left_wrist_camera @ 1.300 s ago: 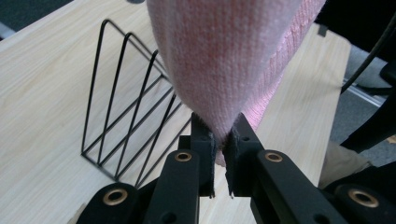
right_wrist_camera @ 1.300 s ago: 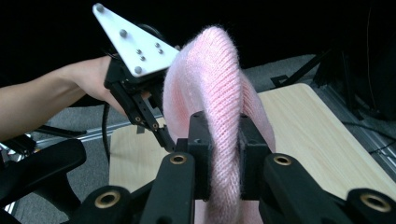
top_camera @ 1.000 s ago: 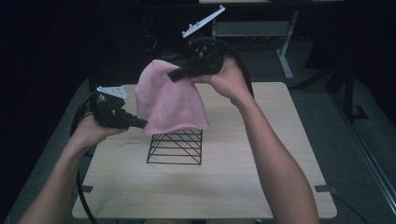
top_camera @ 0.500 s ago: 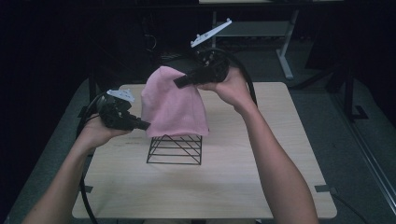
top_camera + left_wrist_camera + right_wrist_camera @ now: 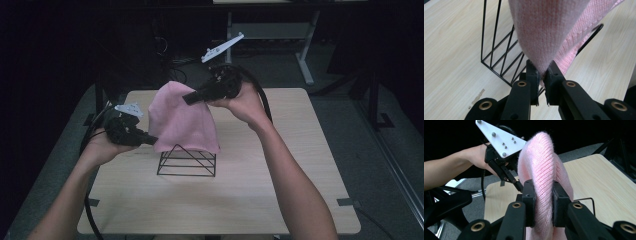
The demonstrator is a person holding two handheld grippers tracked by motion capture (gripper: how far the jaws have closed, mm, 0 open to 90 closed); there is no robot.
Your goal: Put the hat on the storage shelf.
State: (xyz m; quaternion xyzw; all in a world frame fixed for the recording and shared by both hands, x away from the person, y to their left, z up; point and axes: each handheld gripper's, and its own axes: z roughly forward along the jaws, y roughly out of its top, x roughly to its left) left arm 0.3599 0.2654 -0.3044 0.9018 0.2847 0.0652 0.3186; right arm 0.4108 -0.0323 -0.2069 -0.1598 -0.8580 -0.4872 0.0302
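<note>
Hanging between the two grippers, a pink knitted cloth (image 5: 181, 118) drapes down over the top of a black wire rack (image 5: 187, 160) that stands on the wooden table (image 5: 280, 200). The right gripper (image 5: 189, 99) is raised above the far side of the table, its jaws closed on a thick fold of the cloth near its upper edge (in the right gripper view the knit bulges up between the two black jaws). The left gripper (image 5: 150, 140) sits lower, just beside the rack's left end, jaws nearly together and pinching a bunched lower corner of the cloth; in the left gripper view the fabric narrows to a point where the jaws meet.

The cloth's lower hem lies across the rack's upper wires, covering its top while the base frame and slanted wires show below. The rack stands near the middle of the table, well apart from every edge. Bare tabletop lies open in front of the rack and to its right, toward the near edge; the person's forearms cross the left and right parts of it.
</note>
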